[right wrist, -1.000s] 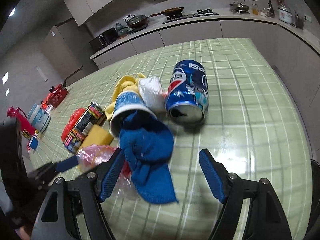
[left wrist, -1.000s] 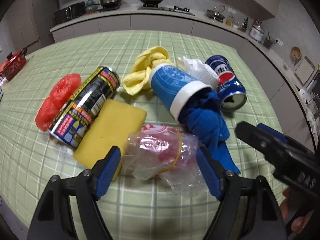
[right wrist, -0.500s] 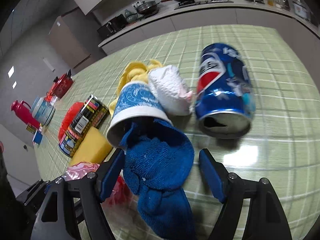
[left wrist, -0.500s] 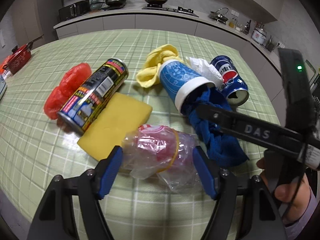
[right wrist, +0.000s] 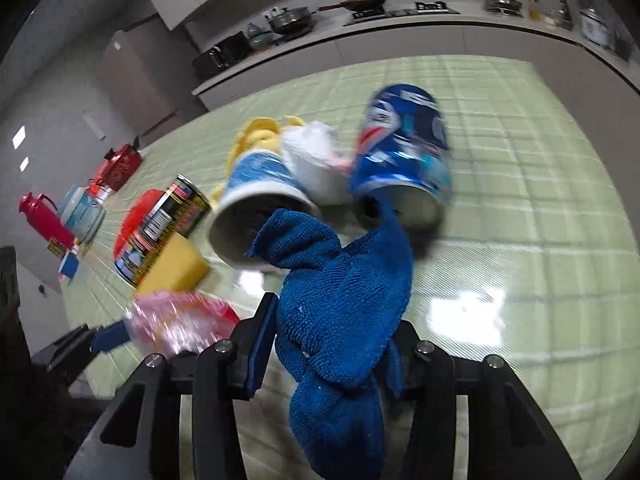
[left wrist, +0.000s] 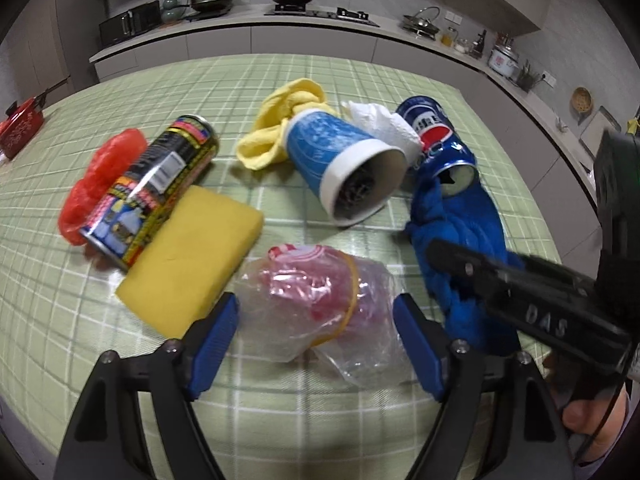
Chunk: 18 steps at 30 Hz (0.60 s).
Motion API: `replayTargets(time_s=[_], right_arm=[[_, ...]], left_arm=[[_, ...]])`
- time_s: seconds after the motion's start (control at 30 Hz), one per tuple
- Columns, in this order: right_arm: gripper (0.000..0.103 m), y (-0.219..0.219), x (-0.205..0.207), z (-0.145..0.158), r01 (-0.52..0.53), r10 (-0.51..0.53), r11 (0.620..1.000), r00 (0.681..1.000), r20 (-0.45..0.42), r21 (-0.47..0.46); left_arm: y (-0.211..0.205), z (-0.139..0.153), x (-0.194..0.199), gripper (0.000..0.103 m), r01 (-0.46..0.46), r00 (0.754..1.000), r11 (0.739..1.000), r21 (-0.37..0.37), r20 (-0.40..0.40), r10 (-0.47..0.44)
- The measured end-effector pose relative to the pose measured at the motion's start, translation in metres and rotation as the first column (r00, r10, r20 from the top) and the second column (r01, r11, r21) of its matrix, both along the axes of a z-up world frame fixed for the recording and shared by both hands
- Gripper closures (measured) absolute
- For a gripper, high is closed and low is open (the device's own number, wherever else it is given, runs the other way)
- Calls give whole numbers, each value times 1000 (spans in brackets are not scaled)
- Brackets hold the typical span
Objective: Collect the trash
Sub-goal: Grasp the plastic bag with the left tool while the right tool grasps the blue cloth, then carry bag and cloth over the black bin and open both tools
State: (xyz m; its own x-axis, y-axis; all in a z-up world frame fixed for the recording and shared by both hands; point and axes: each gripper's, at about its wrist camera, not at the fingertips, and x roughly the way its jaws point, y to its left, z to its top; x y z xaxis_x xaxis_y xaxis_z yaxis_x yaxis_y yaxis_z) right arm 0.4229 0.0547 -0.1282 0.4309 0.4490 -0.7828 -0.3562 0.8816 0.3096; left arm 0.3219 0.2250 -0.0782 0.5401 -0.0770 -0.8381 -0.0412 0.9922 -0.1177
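Tabletop [left wrist: 280, 92]: covered in a green checked cloth, carrying a loose cluster of trash items.

Left gripper [left wrist: 316, 336]: low over the near edge of the tabletop, fingers [left wrist: 216, 332] set wide apart, one on each side of the clear plastic bag [left wrist: 320, 300]. No contact with the bag can be confirmed.

Right gripper [right wrist: 328, 344]: fingers clamped on the blue cloth [right wrist: 344, 304]. The cloth bulges up between them and its tail hangs below. Its upper folds lie just in front of the mouths of the paper cup and the blue can. The right wrist view is motion-blurred.

Yellow sponge [left wrist: 192, 256]: flat on the tabletop, touching the black-and-yellow can [left wrist: 152, 188], which lies on its side.

Red plastic bag [left wrist: 100, 176]: crumpled, just beside the black-and-yellow can on its far-left side.

Blue paper cup [left wrist: 344, 164]: on its side, open mouth toward the left wrist camera, interior dark.

Blue can [left wrist: 440, 140]: on its side to the right of the cup, its open end partly covered by the blue cloth.

Yellow cloth [left wrist: 280, 124]: bunched behind the cup base.

White crumpled tissue [left wrist: 380, 124]: lodged between the cup and the blue can, touching both.

Clear plastic bag contents: red-and-white material, not identifiable.
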Motion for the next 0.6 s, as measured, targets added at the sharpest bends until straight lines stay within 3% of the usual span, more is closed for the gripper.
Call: replayTargets(time_s=[0.2, 0.27, 0.6], right_arm=[[51, 1, -4, -6, -8, 8, 1000, 1000, -8, -13], [58, -2, -8, -5, -7, 7, 1000, 1000, -10, 2], [59, -32, -33, 28, 121, -124, 991, 990, 71, 48]], left_arm=[[0, 0, -3, 33, 14, 999, 999, -36, 36, -13], [1, 0, -5, 37, 14, 999, 999, -45, 43, -12], [0, 27, -26, 40, 83, 989, 994, -75, 128, -73]])
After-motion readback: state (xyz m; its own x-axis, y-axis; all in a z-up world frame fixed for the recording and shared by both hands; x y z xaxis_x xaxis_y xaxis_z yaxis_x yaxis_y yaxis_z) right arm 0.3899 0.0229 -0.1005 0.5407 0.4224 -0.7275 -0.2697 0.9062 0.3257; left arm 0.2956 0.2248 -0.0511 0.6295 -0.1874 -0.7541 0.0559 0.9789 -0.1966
